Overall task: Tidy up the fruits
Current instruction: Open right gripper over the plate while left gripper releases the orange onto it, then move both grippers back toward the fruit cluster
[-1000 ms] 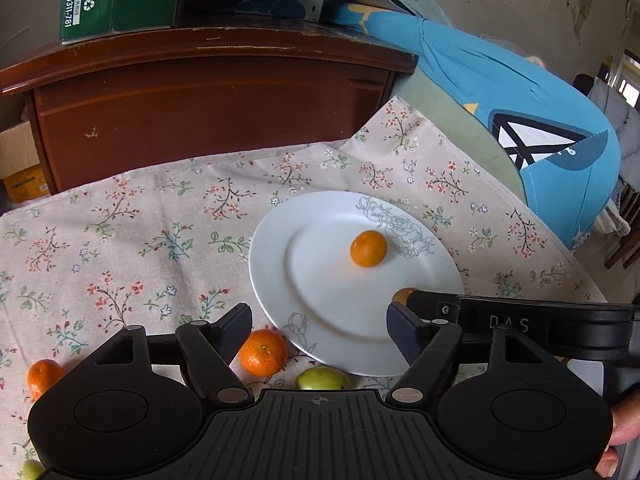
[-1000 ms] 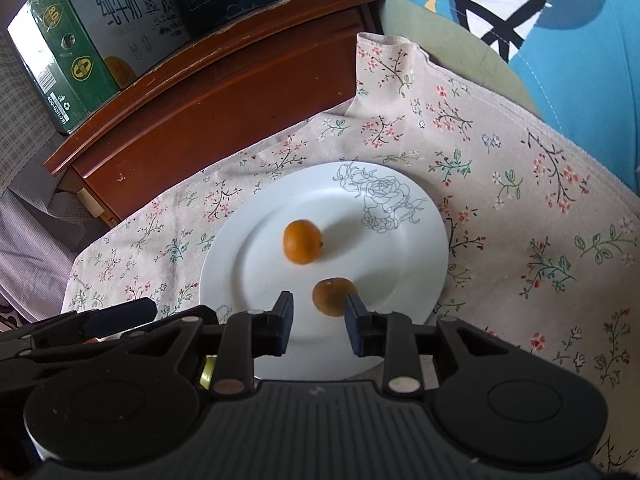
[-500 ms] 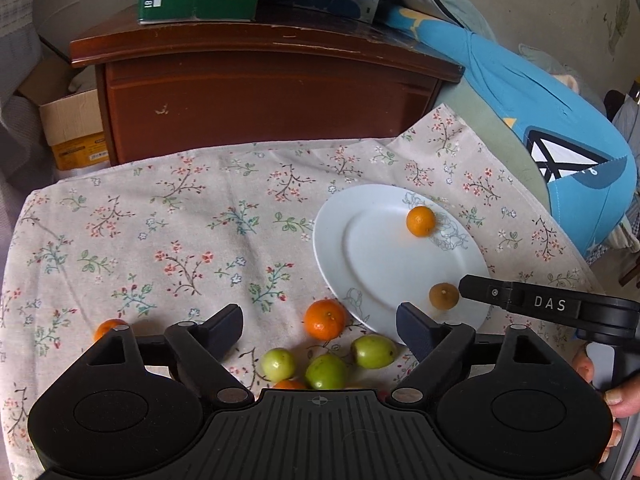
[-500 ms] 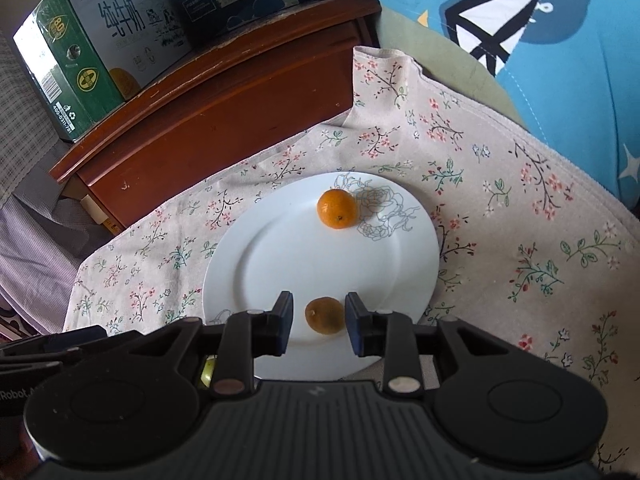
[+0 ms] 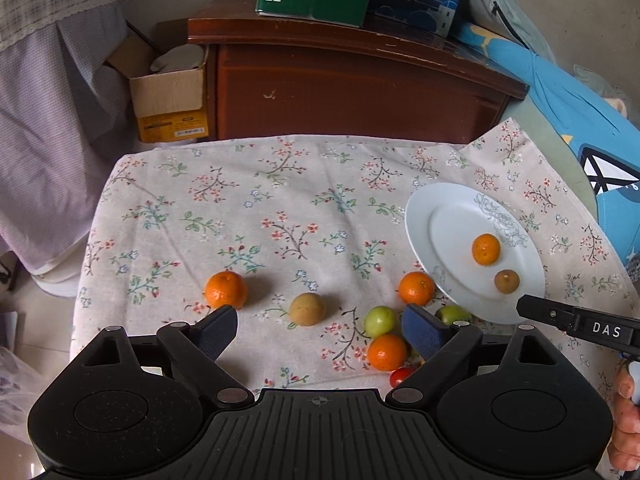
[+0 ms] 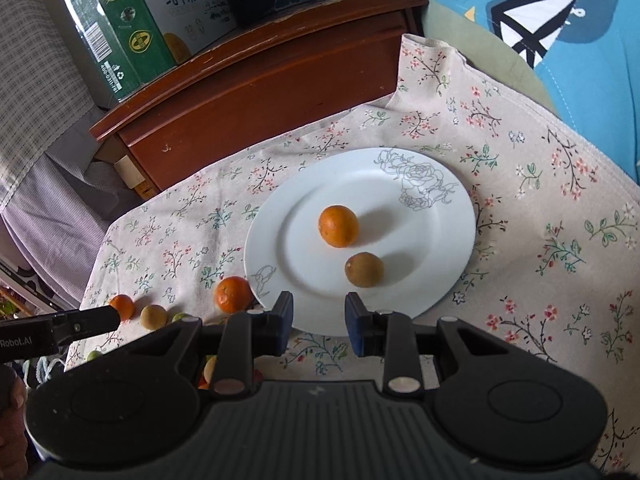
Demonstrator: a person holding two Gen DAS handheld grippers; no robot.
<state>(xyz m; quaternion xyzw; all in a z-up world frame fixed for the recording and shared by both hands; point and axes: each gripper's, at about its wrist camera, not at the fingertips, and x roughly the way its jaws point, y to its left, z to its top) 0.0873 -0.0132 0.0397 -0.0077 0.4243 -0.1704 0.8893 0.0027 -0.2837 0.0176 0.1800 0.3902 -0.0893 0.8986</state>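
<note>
My left tongs point(image 5: 320, 330) just spread wide, empty, above loose fruit on the bench point(image 5: 280, 184); right tongs point(image 6: 318, 322) narrowly apart, empty, at the plate point(image 6: 440, 280).

Orange point(image 6: 338, 226), brown fruit point(image 6: 364, 269) on plate point(image 6: 432, 276).

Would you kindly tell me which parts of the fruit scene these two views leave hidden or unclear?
- Left wrist view: the red fruit is half hidden by the left gripper; its kind is unclear.
- Left wrist view: one green fruit sits partly behind the gripper's finger.
- Right wrist view: the fruits left of the plate are mostly covered by the right gripper, so they cannot be counted.
</note>
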